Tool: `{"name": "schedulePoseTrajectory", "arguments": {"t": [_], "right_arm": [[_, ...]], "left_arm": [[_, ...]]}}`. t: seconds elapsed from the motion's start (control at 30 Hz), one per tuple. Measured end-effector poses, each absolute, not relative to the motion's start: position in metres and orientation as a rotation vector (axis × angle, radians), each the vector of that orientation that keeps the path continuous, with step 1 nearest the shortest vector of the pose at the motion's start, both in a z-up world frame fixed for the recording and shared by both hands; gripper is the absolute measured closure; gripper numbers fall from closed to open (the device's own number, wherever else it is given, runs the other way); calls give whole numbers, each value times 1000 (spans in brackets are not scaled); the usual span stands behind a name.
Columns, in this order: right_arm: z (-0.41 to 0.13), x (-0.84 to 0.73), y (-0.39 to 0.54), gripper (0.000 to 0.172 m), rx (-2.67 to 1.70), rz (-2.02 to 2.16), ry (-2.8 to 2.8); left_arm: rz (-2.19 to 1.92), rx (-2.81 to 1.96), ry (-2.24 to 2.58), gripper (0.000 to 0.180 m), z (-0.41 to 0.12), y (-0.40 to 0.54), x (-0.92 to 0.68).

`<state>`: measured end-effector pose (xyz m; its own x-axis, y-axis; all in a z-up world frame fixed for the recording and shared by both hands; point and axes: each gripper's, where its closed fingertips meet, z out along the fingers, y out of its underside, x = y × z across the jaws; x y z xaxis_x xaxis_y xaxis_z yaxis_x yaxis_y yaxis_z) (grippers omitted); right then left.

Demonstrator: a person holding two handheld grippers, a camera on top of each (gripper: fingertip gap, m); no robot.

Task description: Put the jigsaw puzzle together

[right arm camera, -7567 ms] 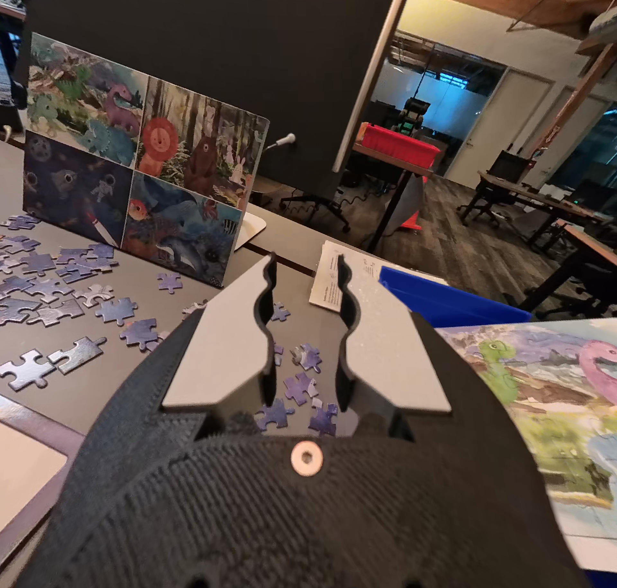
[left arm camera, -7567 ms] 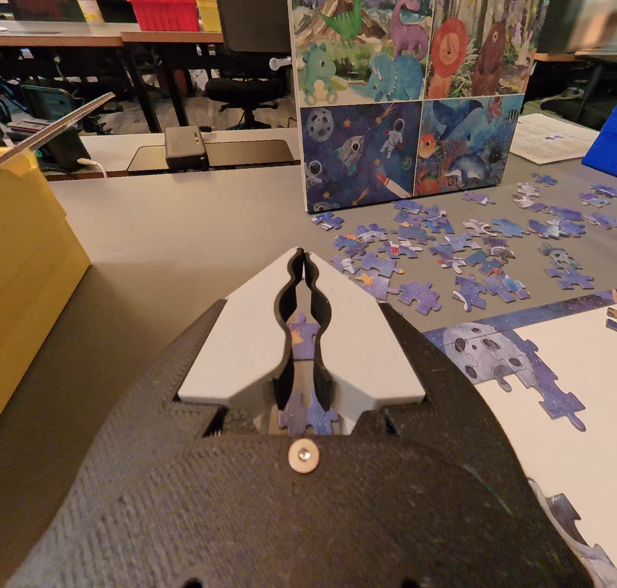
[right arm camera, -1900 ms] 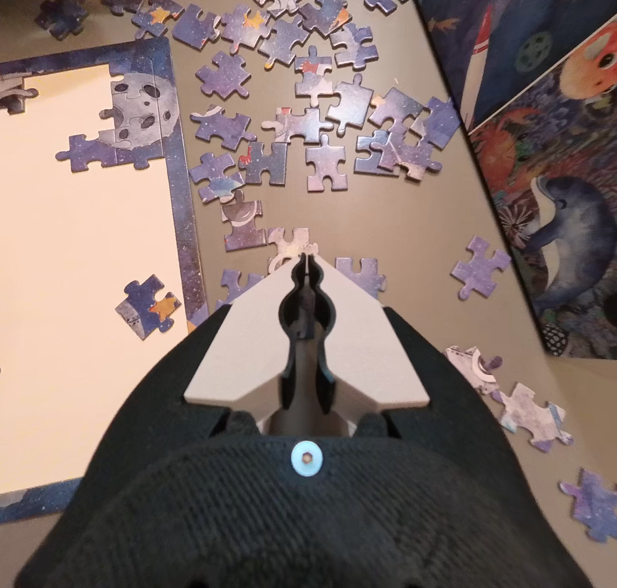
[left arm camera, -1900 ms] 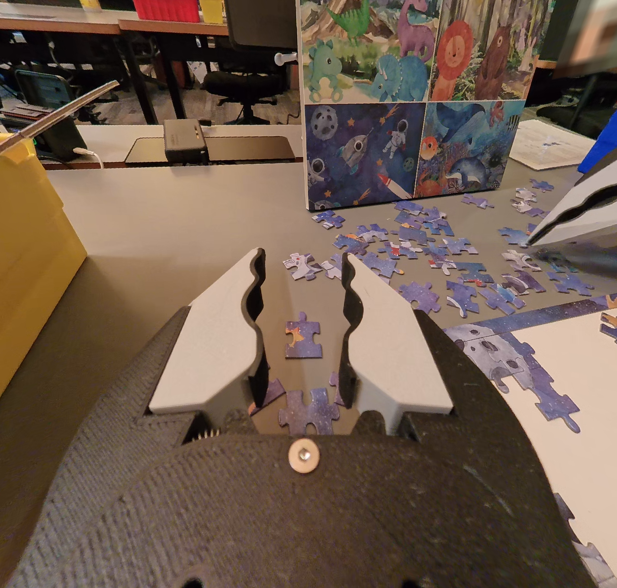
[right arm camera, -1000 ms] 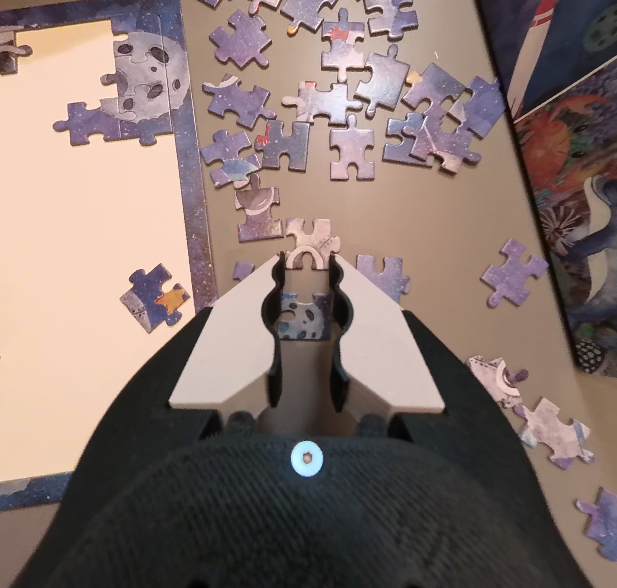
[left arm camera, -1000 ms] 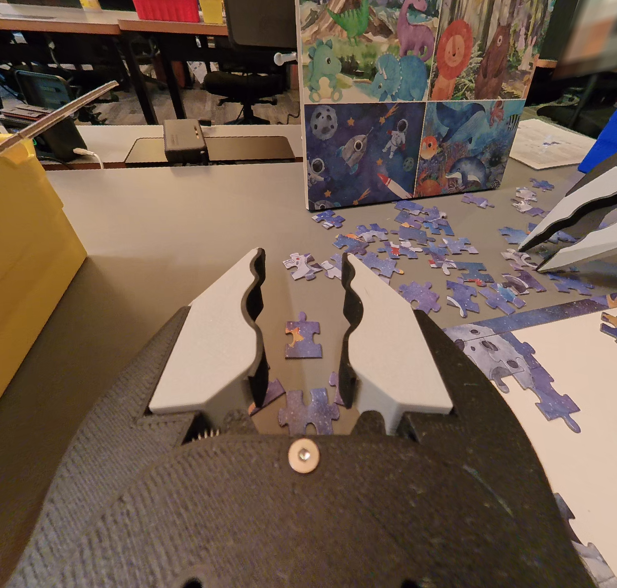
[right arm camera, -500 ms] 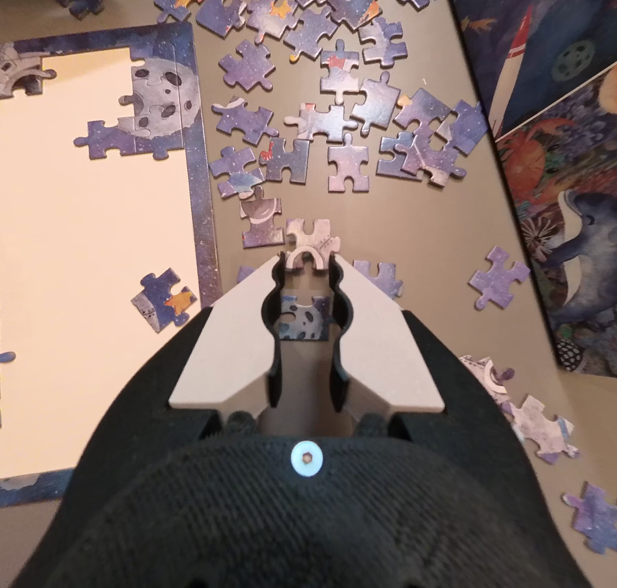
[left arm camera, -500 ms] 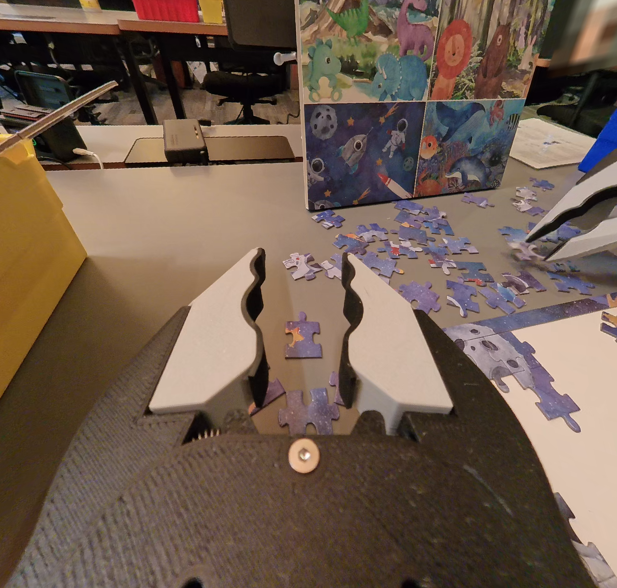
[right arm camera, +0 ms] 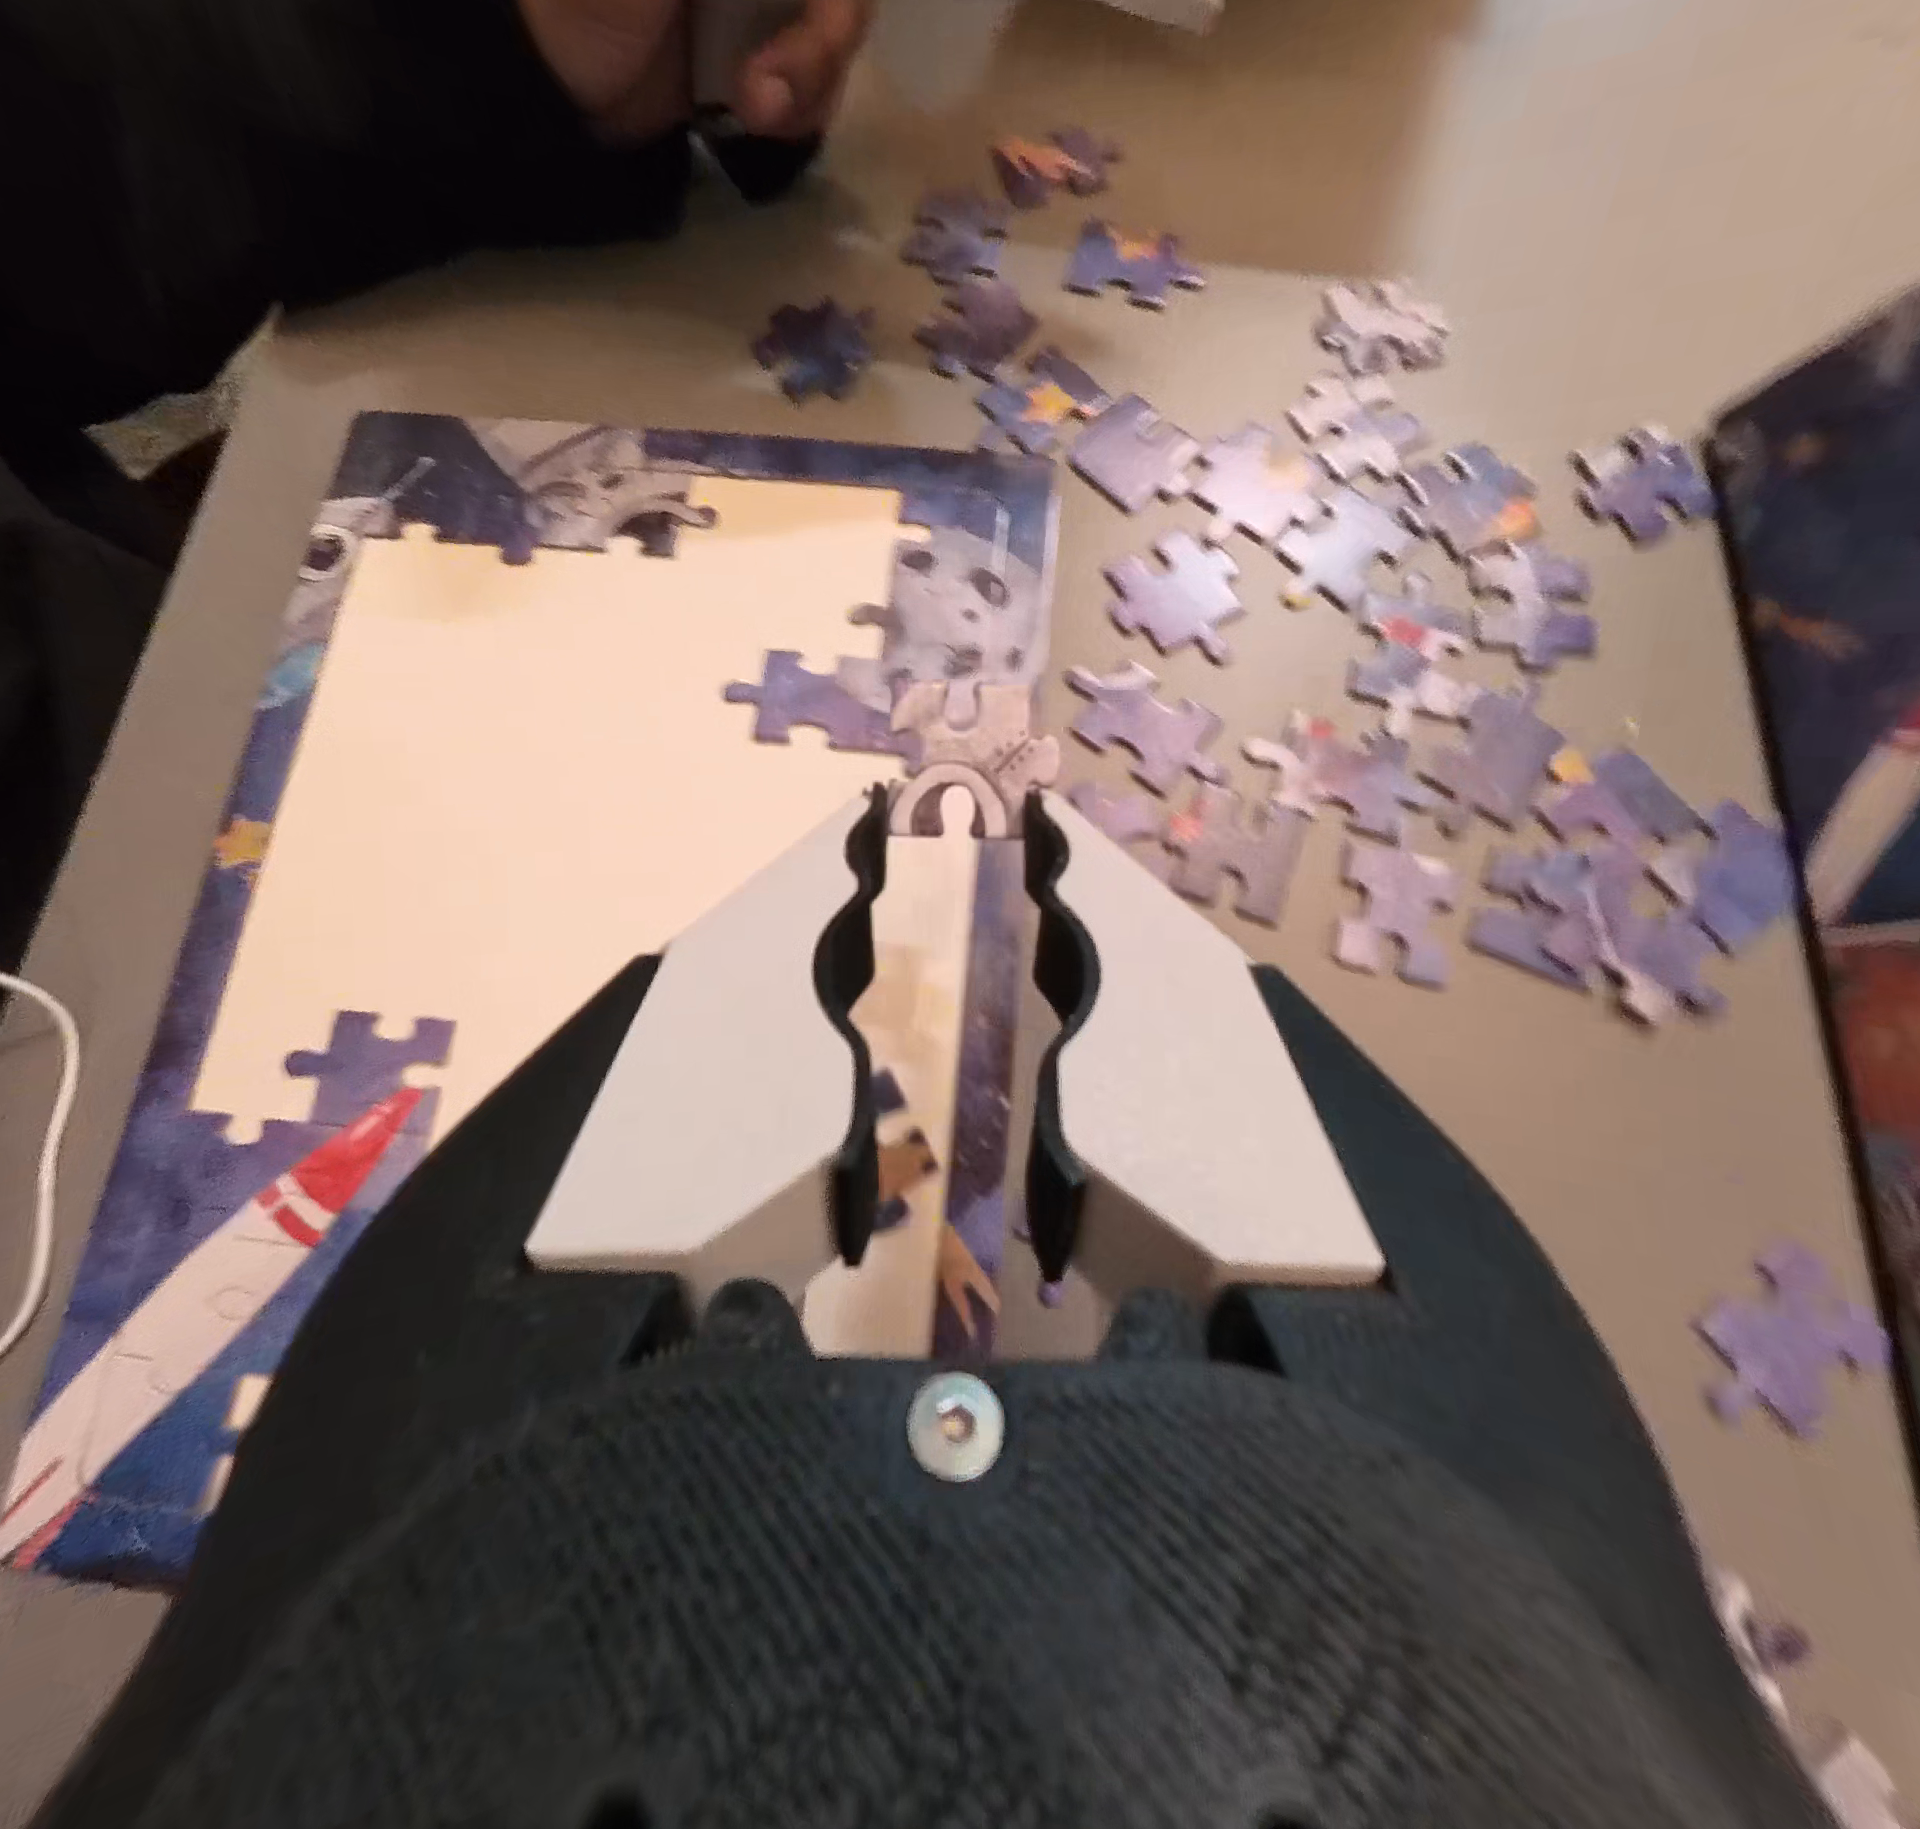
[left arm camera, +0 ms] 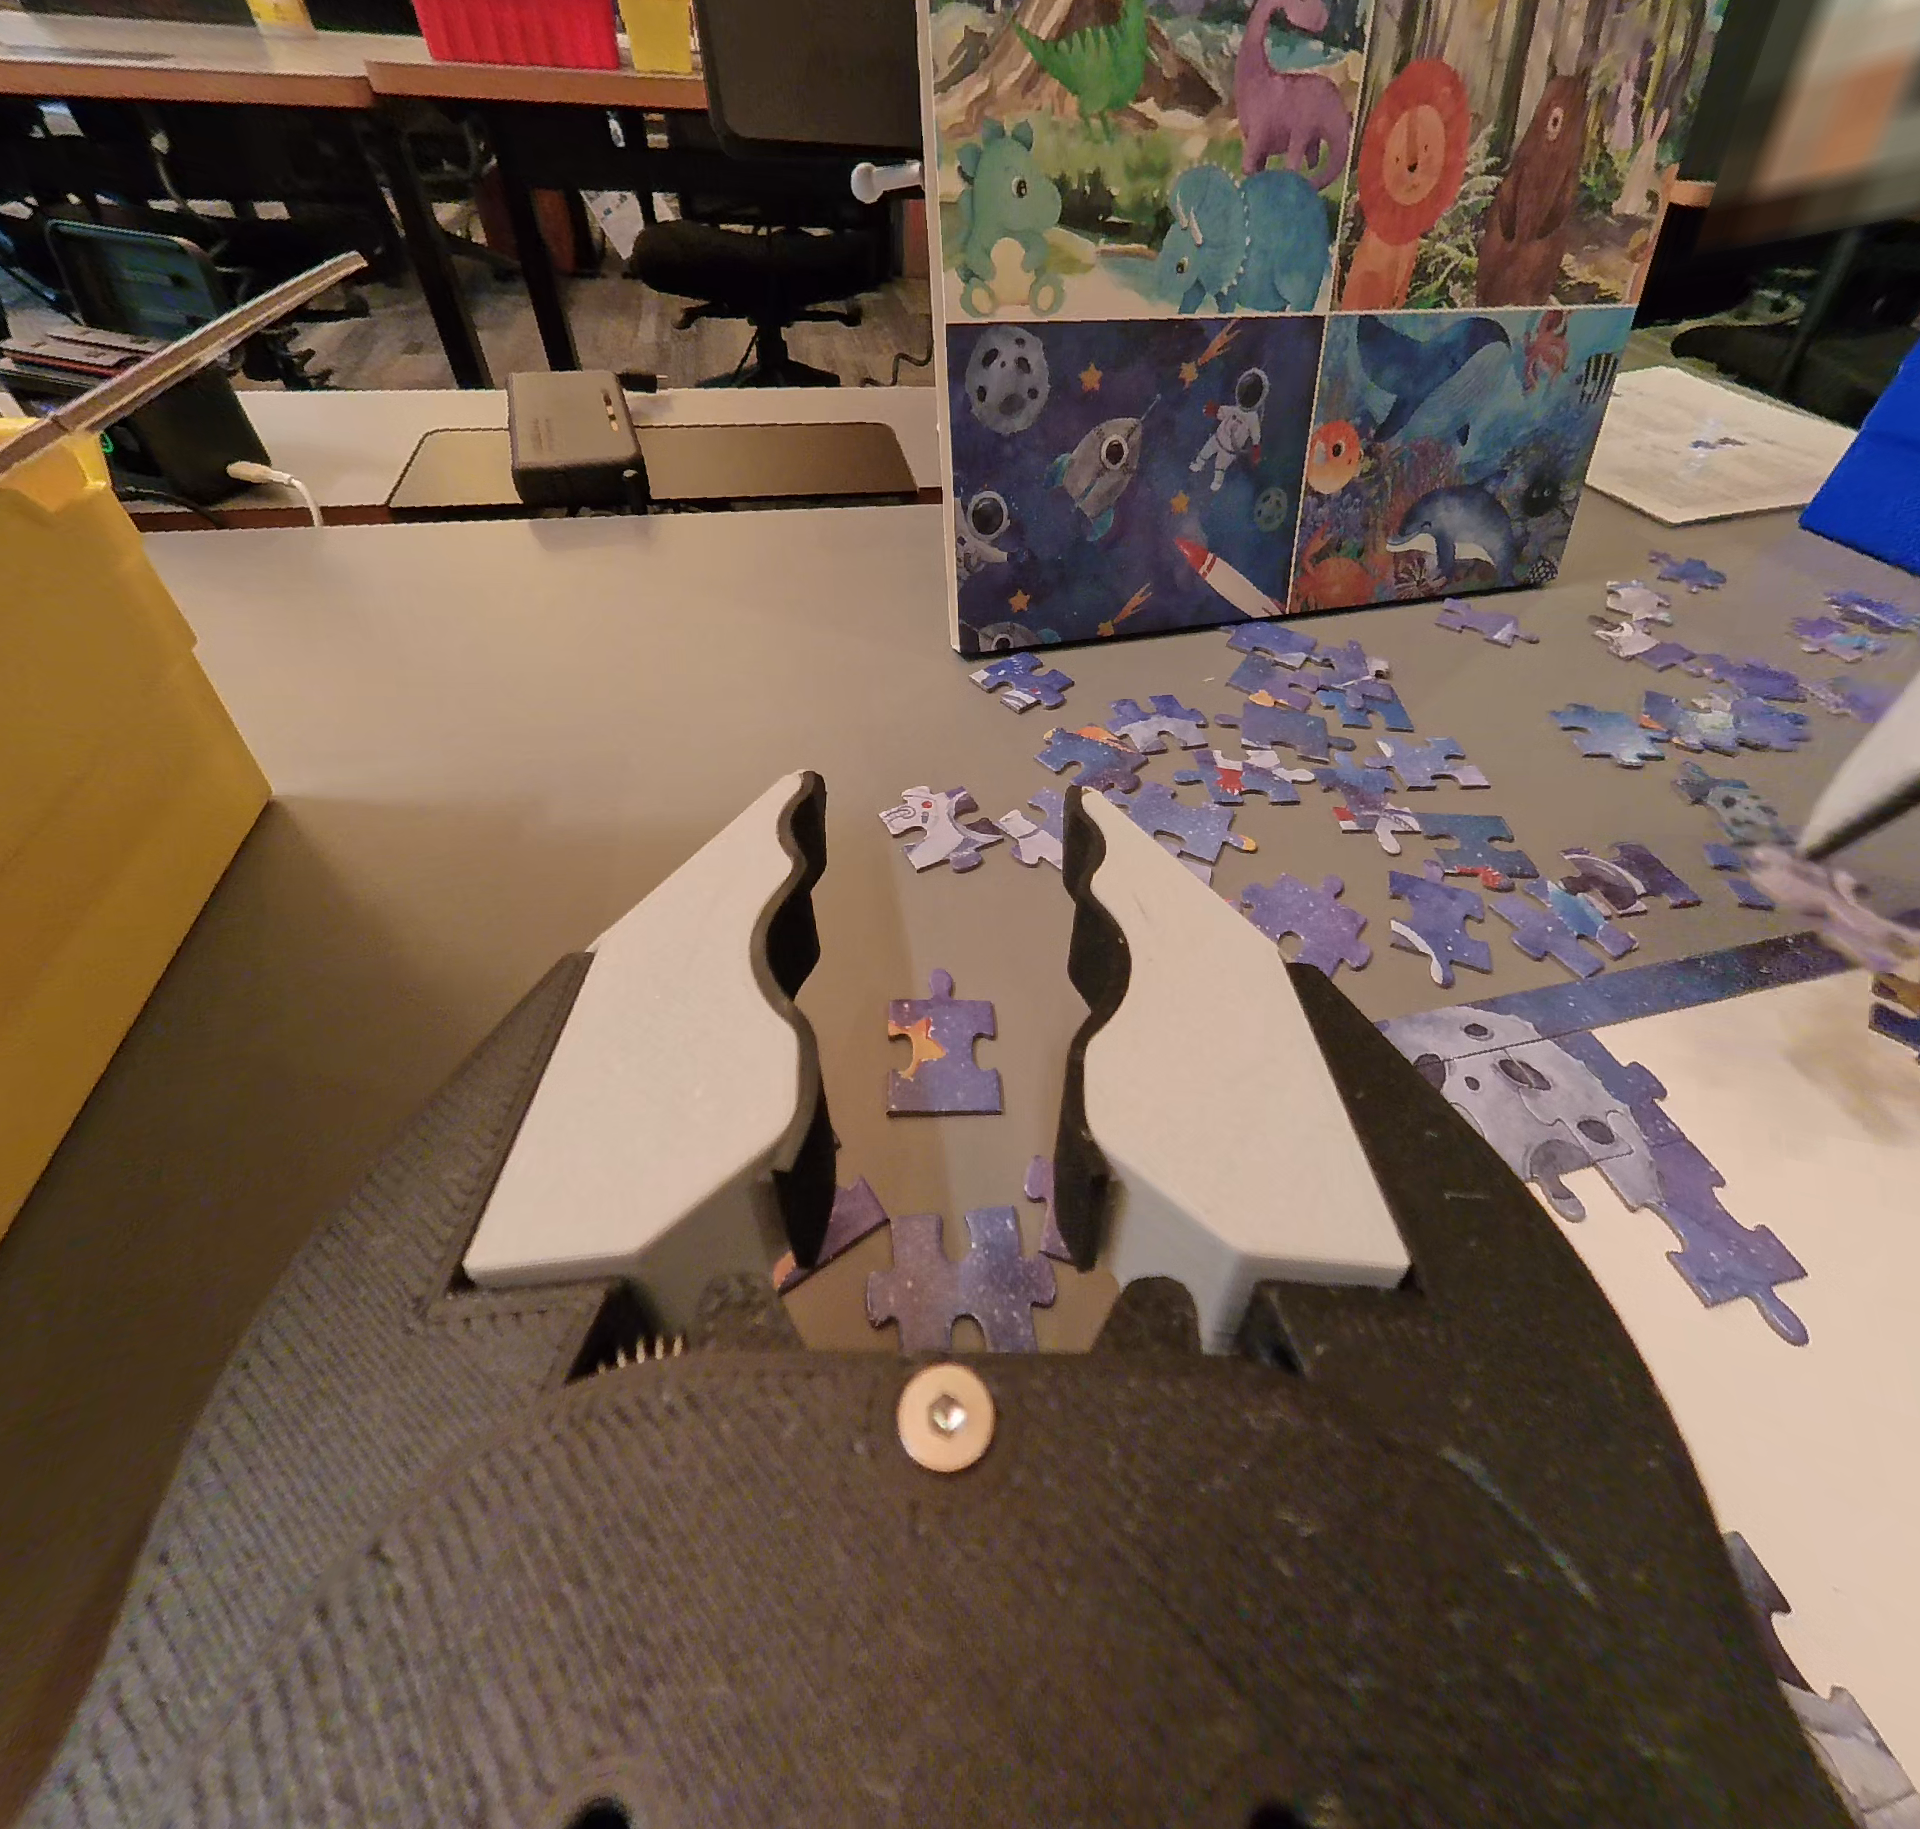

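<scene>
My left gripper (left arm camera: pixel 945 792) is open and rests low over the grey table. A blue puzzle piece with an orange star (left arm camera: pixel 940 1047) lies flat between its fingers, untouched. My right gripper (right arm camera: pixel 951 813) is shut on a pale grey puzzle piece with a white arch (right arm camera: pixel 951 782), pinched at the fingertips. It holds the piece above the right border of the puzzle board (right arm camera: pixel 571 740), just below the assembled moon section (right arm camera: pixel 966 595). The right gripper also shows blurred at the right edge of the left wrist view (left arm camera: pixel 1860 813). The left gripper and the hand holding it (right arm camera: pixel 675 44) show at the top of the right wrist view.
Many loose blue pieces (right arm camera: pixel 1403 688) lie between the board and the upright picture box (left arm camera: pixel 1278 273). A yellow bin (left arm camera: pixel 94 792) stands at the left, a blue bin (left arm camera: pixel 1881 491) and a paper sheet (left arm camera: pixel 1704 449) at the far right. A white cable (right arm camera: pixel 42 1104) lies left of the board. The grippers' ends are close to 20 centimetres from one another.
My right gripper, shut with nothing between its tips two seconds ago, closed on the arch piece, lifted it and carried it over the board's border. My left gripper let go of the star piece earlier and stays still.
</scene>
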<state>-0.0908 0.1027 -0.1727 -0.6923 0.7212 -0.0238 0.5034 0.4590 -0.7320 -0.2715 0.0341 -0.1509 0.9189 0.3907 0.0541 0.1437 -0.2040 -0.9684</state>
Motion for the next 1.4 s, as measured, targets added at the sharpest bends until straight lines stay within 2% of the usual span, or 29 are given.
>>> {"name": "schedulePoseTrajectory", "arguments": {"t": [0.2,0.43,0.83,1.4], "right_arm": [[-177,-80,34,147,-878,1174,-2555],[-205,-63,-12,147,-762,1158,-2731],[-224,-66,-1,147,-773,1015,-2752],[-224,-67,4,146,-782,977,-2744]], "left_arm": [[235,-1777,-402,136,-151,34,-271],[237,-1776,-400,136,-151,34,-271],[239,-1778,-397,136,-151,34,-271],[241,-1778,-395,136,-150,34,-271]]}}
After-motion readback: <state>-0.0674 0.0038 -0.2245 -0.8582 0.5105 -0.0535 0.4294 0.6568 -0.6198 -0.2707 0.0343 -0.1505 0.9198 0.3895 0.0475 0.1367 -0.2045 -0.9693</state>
